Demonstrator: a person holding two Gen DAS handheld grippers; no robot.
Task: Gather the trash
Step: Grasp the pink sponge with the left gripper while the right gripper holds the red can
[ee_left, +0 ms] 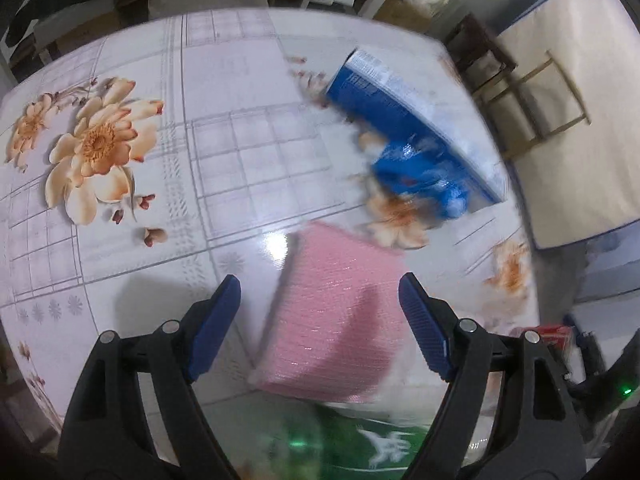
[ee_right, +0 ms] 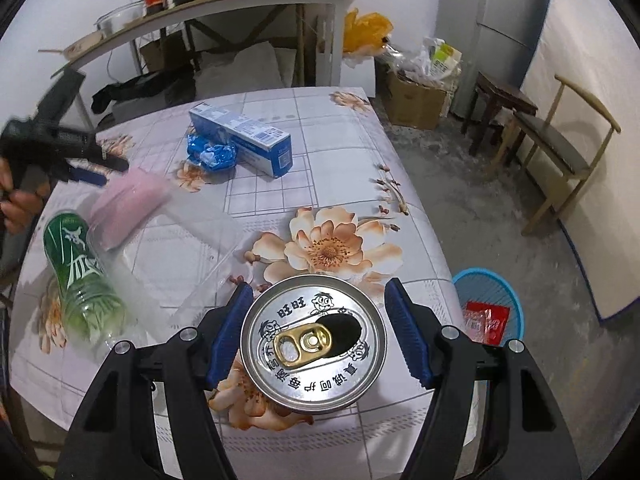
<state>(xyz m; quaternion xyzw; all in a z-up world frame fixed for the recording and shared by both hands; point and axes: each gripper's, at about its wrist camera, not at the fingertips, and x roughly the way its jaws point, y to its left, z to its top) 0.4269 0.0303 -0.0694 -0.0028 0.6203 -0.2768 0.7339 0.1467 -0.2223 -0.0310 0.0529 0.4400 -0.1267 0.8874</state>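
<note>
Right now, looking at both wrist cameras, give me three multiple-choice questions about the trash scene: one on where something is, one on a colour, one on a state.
1. Where is the blue plastic mesh bin?
A. on the table
B. on the floor beside the table
C. on the shelf

2. What colour is the flat ribbed pack ahead of the left gripper?
A. pink
B. yellow
C. black

3. What state is the silver drink can between the right gripper's jaws in?
A. sealed
B. crushed flat
C. opened, tab still attached

Answers:
1 B: the right wrist view shows it down past the corner of the flowered tablecloth, with a red wrapper inside.
2 A: it shows pink in both views.
3 C: a dark mouth hole gapes beside the gold pull tab.
</note>
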